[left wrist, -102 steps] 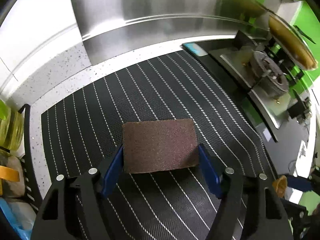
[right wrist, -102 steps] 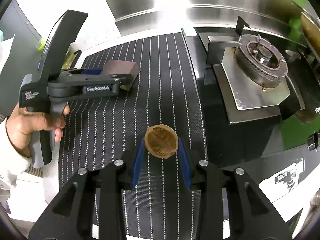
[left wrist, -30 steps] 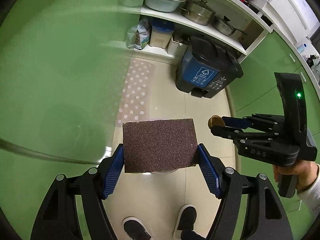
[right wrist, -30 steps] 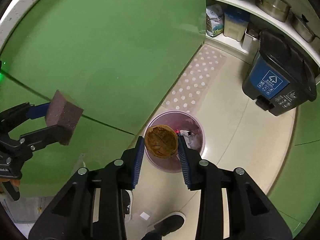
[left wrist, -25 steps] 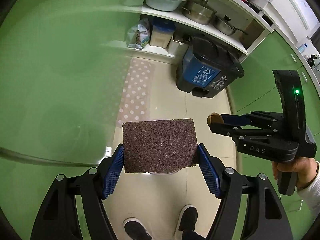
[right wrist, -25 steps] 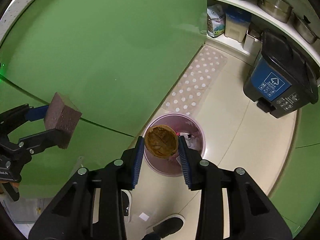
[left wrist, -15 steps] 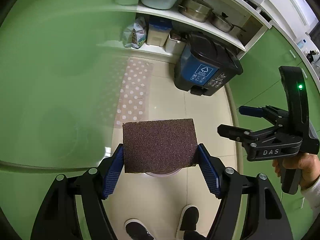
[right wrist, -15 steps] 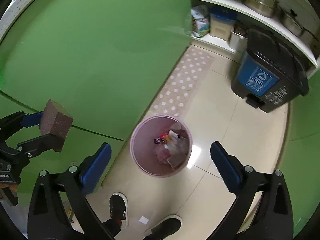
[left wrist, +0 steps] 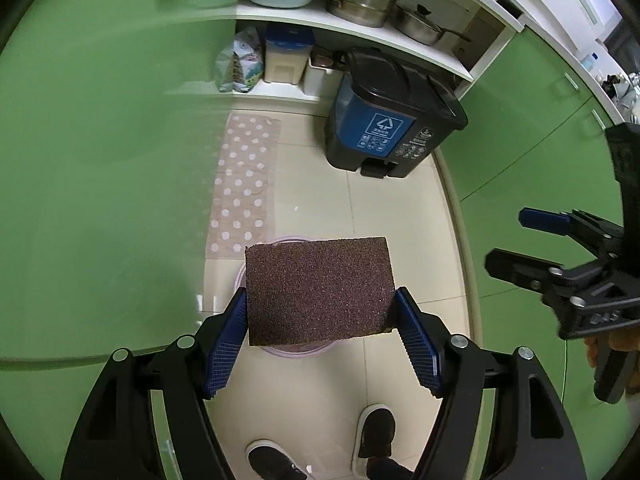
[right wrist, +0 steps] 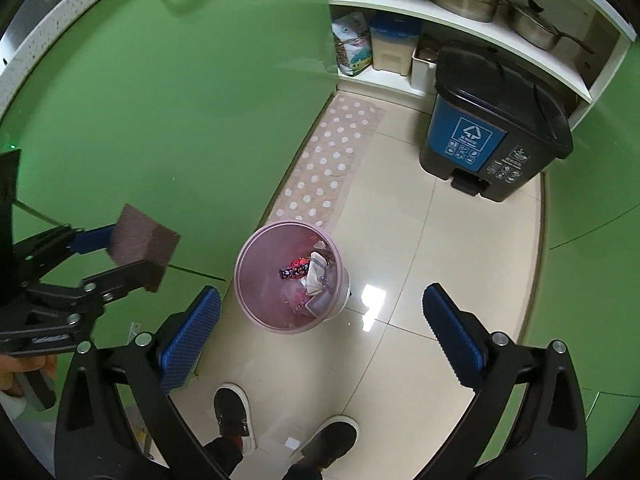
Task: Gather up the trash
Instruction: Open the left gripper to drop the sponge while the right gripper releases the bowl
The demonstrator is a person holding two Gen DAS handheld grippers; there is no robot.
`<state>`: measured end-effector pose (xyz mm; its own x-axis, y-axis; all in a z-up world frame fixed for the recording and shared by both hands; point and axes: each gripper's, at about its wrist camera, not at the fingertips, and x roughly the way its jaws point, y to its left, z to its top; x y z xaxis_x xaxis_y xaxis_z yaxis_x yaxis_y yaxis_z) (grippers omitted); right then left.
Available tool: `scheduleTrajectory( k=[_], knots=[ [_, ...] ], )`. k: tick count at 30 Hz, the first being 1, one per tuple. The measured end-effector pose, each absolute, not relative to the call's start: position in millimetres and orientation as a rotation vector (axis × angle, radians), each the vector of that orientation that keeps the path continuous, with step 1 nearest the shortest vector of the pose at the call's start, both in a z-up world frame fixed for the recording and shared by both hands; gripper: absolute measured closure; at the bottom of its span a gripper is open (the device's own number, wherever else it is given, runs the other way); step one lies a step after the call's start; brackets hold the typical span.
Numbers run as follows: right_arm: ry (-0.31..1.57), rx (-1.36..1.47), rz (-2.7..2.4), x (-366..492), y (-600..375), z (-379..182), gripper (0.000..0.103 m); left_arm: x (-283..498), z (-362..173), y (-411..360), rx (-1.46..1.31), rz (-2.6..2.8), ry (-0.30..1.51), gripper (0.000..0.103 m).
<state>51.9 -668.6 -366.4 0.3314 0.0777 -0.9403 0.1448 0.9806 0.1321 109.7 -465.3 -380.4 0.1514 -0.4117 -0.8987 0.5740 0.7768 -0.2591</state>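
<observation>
A: While both grippers hang over the floor, the left gripper [left wrist: 320, 332] is clamped on the brown sponge [left wrist: 318, 290], blue fingers [left wrist: 224, 344] pressing its two short sides. The sponge sits flat between them, directly above the pink trash bin [right wrist: 290, 276] in the left wrist view, hiding most of the rim.

B: Right side?

A: Right gripper [right wrist: 320, 328] is spread wide, nothing between its fingers [right wrist: 452, 334]. It's off to the right of the bin in the left wrist view, and the bin shows in the gap between its fingers in its own view.

B: Bin contents?

A: Wrappers and crumpled paper at the bottom. Can't pick out anything more from up here.

B: Surroundings?

A: Green cabinet fronts, a dotted floor mat [right wrist: 332, 160] touching the bin's far side, a black-and-blue pedal bin [right wrist: 492, 128] well apart by the shelf. The person's shoes [right wrist: 232, 412] are just below the bin.
</observation>
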Motion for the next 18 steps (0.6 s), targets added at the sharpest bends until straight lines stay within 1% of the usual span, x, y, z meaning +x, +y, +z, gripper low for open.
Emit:
scheduleTrajectory(
  k=[7, 8, 9, 10, 18],
  knots=[
    [1.234, 0.24, -0.066, 41.2, -688.2, -361.6, 0.004, 113.7, -382.3, -482.9, 0.176, -0.732, 1.226, 0.032],
    [1.232, 0.246, -0.07, 41.5, -691.6, -361.5, 0.004, 113.9, -382.9, -483.9, 0.182, -0.731, 1.225, 0.023],
    [1.231, 0.249, -0.073, 41.8, -693.5, -361.3, 0.004, 114.6, -383.1, -485.2, 0.186, -0.727, 1.219, 0.01],
    [1.23, 0.252, -0.074, 41.9, -694.7, -361.1, 0.004, 114.8, -383.3, -485.6, 0.189, -0.723, 1.212, 0.007],
    [1.223, 0.257, -0.07, 38.8, -695.5, -360.9, 0.004, 116.0, -393.9, -483.2, 0.206, -0.683, 1.247, 0.007]
  ],
)
